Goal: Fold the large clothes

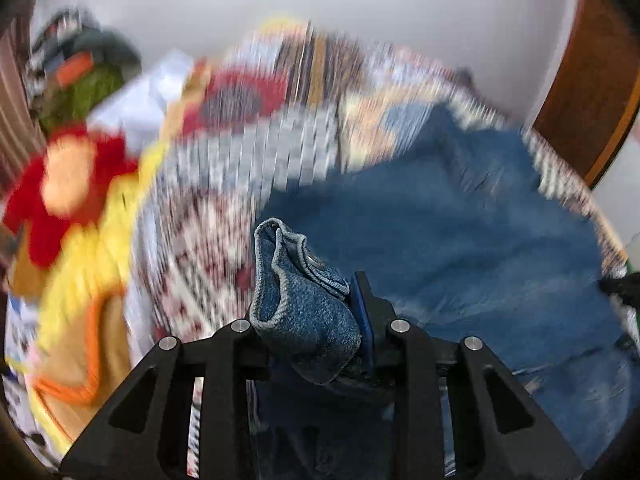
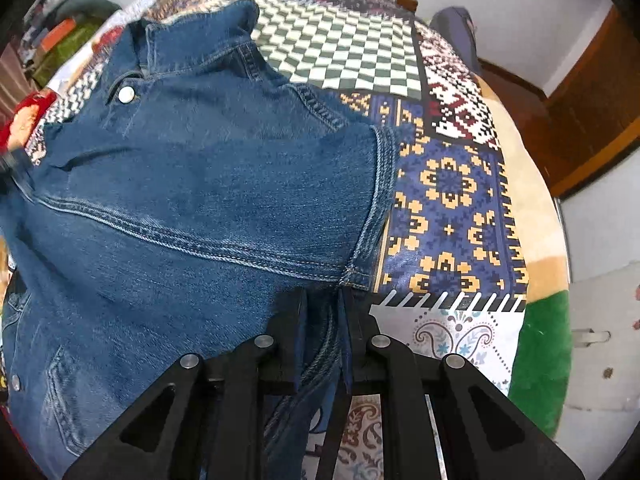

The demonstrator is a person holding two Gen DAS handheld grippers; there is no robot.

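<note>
A blue denim jacket (image 2: 192,184) lies spread on a patchwork quilt (image 2: 448,184), collar at the far left, snap button showing. My right gripper (image 2: 323,300) is shut on the jacket's side seam near the armpit. In the left wrist view, which is motion-blurred, my left gripper (image 1: 308,292) is shut on a bunched fold of the denim jacket (image 1: 296,300) and holds it lifted above the rest of the jacket (image 1: 460,240), which lies to the right.
A red and yellow garment (image 1: 76,216) lies at the quilt's left. A clothes pile (image 1: 80,76) sits at the far left. A wooden door (image 2: 592,120) stands at the right, past the bed's edge (image 2: 544,344).
</note>
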